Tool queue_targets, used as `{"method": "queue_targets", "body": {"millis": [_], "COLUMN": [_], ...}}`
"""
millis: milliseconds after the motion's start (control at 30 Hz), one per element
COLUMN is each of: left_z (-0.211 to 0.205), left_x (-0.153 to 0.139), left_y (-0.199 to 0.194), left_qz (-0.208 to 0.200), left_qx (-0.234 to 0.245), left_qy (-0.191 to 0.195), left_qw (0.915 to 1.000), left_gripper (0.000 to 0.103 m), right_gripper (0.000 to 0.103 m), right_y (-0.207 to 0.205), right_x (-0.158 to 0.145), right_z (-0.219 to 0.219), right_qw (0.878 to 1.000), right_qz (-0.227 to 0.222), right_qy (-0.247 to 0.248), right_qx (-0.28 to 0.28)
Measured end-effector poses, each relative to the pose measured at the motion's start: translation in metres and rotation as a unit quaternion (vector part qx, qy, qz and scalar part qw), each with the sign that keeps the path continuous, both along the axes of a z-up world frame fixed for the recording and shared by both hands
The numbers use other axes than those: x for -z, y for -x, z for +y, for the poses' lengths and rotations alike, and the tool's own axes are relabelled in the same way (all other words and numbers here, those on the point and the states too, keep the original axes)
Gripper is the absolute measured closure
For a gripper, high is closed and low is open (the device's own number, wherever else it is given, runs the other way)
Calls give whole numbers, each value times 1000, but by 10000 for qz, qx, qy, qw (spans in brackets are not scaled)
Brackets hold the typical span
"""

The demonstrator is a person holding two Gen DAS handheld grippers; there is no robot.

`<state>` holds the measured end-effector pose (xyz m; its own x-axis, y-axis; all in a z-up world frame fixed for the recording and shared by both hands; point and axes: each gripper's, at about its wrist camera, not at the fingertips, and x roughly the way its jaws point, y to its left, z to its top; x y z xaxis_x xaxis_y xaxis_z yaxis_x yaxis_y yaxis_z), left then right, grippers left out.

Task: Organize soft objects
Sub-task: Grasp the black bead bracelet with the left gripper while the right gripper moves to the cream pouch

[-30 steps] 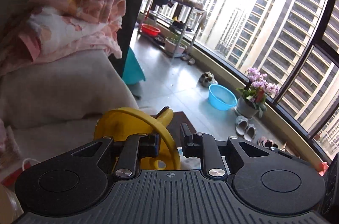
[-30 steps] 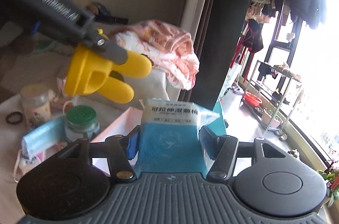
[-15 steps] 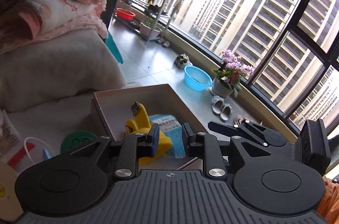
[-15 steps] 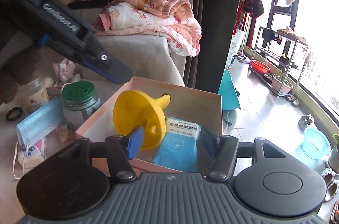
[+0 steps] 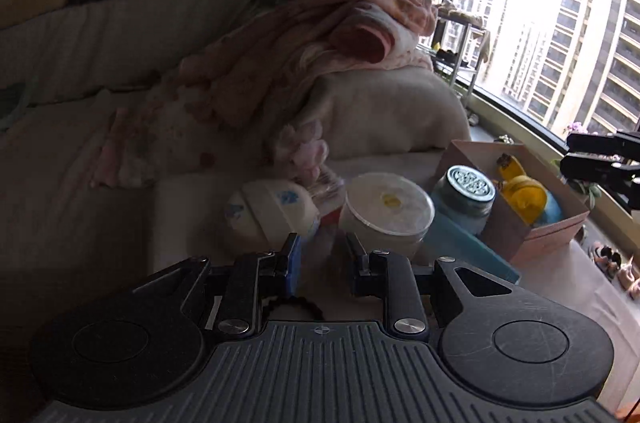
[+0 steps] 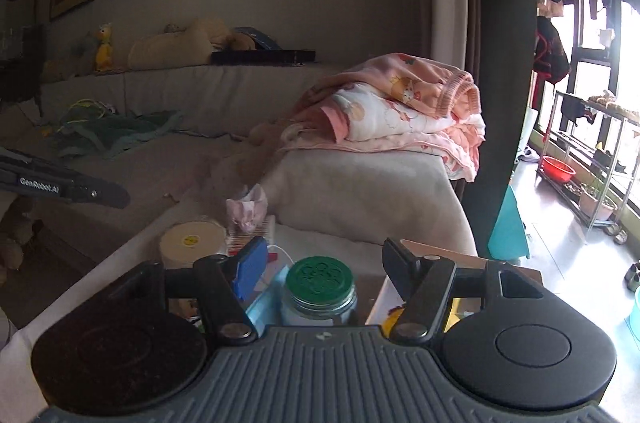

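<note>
Left wrist view: left gripper jaws stand slightly parted and empty, white tub just beyond them, yellow toy in the pink box far right. Right gripper jaws have just widened, spread and empty, green-lidded jar between them.

Take the pink cardboard box as your landmark. Inside it you see a yellow toy resting on a blue packet. Just left of the box stands a clear jar with a green patterned lid; beyond that jar, a cream round tub with a yellow sticker. Behind the box, pink and white cartoon-printed blankets lie on the grey sofa arm.
</note>
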<state>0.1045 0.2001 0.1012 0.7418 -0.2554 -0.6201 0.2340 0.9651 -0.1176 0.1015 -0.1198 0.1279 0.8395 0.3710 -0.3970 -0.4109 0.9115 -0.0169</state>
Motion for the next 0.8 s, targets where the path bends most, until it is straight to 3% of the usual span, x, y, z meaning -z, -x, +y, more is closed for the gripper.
{"method": "queue_targets", "body": {"millis": [100,200,433,533,633,700,800], "left_z": [4,6,-1,1,-1,-5,-13], "left_x": [38,62,88,90,93,94,98], "left_y": [-5,-13,-22,-20,-17,-15,-9], "left_qz": [300,468,384,352,210,146,-96], "left_qx": [-136,-120,33,33,48,162,231], "left_qy": [-237,-177,-706,-637,-689,-701,-943], "left_qw": [9992,9987,9968,9973,9974,9973,9952], "left_gripper": [78,78,77,77,77,90,93], "right_gripper": [39,39,39,38,33,33,33], "right_y": [6,9,-10,-44,-101,-142,-208], "right_x": [0,1,-9,-26,-34,-29,2], "right_z": [19,32,50,66,95,114,142], "right_qw": [9994,9979,9952,9894,9717,9543,9095], "right_qz": [143,343,689,1204,2163,2827,4045], "right_qy": [88,221,400,244,29,-183,-595], "right_qx": [-287,-501,-567,-779,-946,-950,-757]}}
